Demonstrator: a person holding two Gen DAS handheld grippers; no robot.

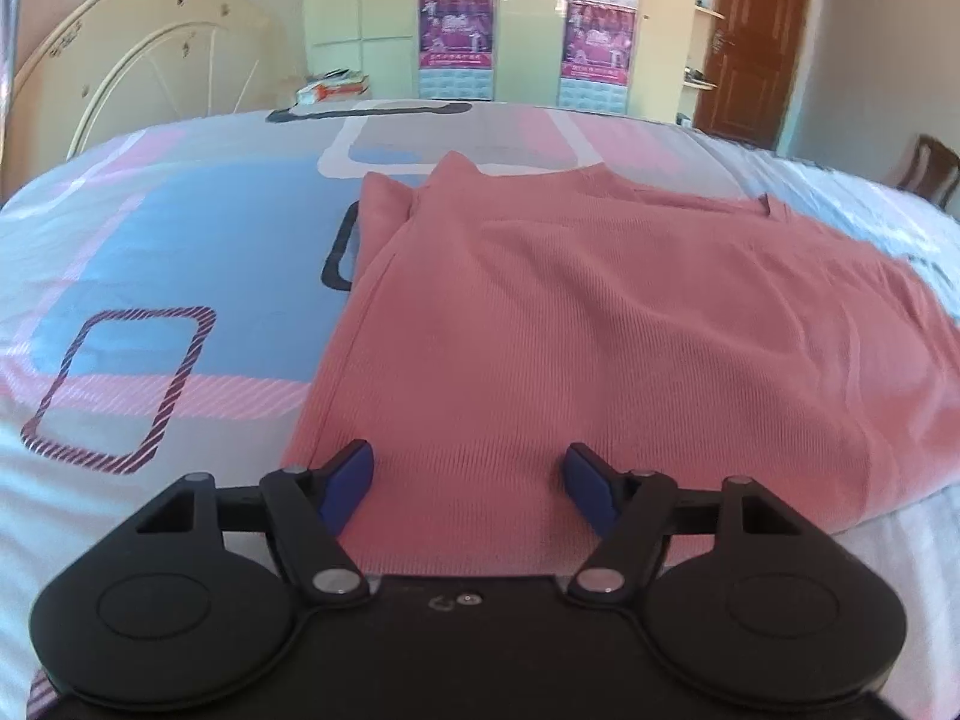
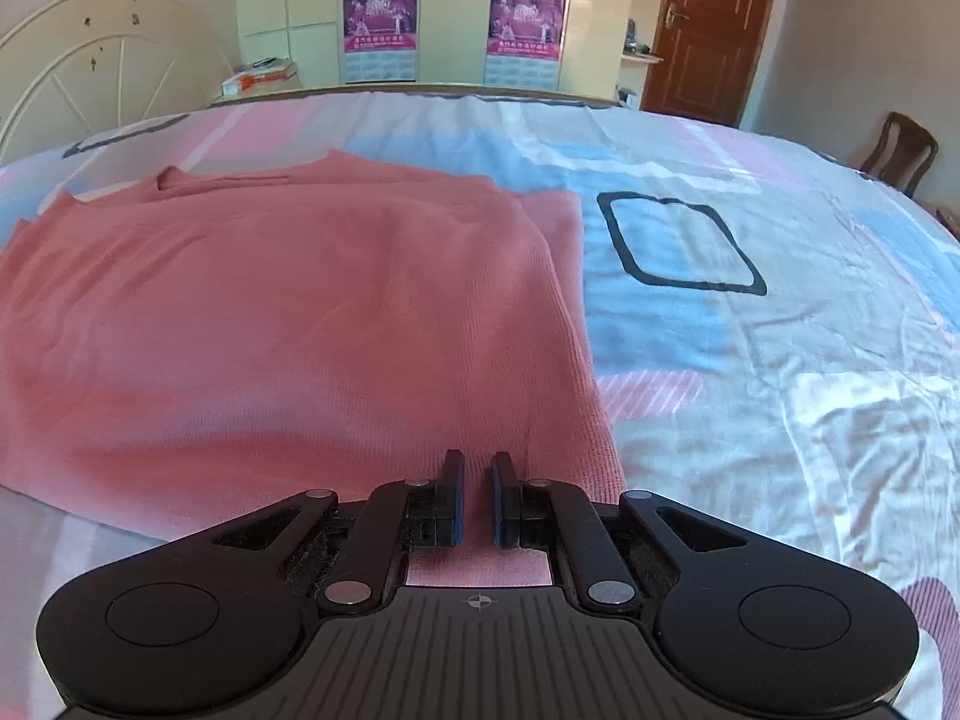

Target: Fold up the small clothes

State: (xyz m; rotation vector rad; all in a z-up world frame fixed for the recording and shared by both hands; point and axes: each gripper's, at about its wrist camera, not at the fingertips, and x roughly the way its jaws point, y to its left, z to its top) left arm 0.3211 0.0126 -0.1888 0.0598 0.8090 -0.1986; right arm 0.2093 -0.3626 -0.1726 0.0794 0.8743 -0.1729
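Observation:
A pink ribbed garment [image 1: 600, 312] lies spread on the bed, with its sides folded inward. My left gripper [image 1: 468, 468] is open, its blue pads [image 1: 348, 480] standing wide apart over the garment's near left hem. In the right wrist view the same garment [image 2: 288, 312] fills the left half. My right gripper [image 2: 477, 480] is nearly shut, its jaws a narrow gap apart over the near right hem, with pink cloth seen between and under them. Whether it pinches the cloth is unclear.
The bed sheet [image 1: 156, 276] has blue, pink and white blocks with dark outlined squares [image 2: 678, 240]. A cream headboard [image 1: 150, 48] stands at the left. A wardrobe with posters [image 2: 456, 12], a brown door [image 2: 714, 18] and a wooden chair [image 2: 900, 150] are beyond the bed.

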